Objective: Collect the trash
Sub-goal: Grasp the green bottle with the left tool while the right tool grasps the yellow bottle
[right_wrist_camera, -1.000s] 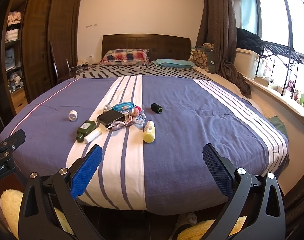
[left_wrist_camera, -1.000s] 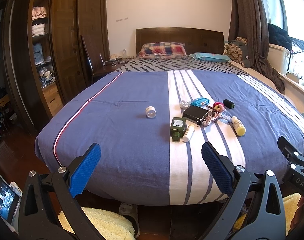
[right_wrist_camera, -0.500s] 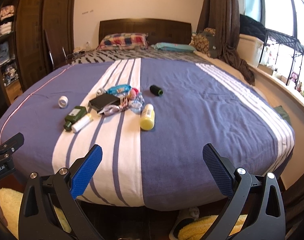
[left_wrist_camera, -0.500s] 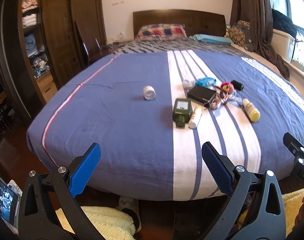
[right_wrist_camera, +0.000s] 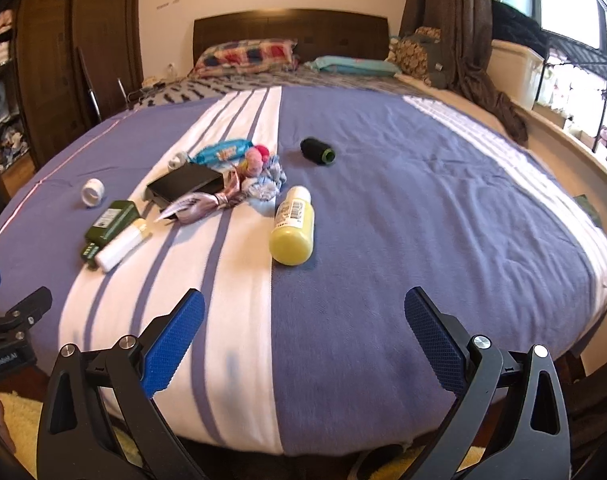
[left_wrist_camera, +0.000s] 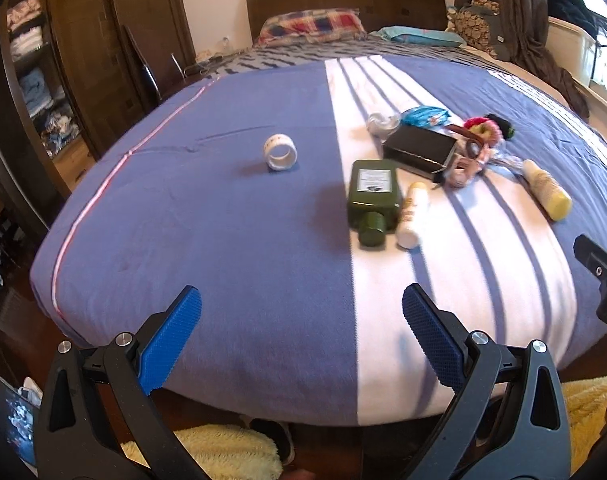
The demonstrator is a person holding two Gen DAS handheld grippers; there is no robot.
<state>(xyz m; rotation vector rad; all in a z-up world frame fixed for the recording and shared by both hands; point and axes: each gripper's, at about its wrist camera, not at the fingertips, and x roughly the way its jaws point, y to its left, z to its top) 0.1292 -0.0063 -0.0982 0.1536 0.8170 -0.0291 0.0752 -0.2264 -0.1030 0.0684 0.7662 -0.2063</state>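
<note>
While both tools are closing in on the bed from its foot, the scattered items are looming larger and lower in both views than a second ago, which suggests the approach is under way and no pickup has begun. The left gripper is hanging with its blue pads spread wide and nothing between them, over the blue part of the cover, short of the green bottle and the white tube lying touching beside it. The right gripper is likewise spread and empty, pointing toward the yellow bottle, which is lying on its side near the stripe edge. Farther back, the tape roll, the black box, the blue wrapper and the black spool are all resting untouched on the cover. No bin is showing in either view, so everything is still waiting to be collected.
</note>
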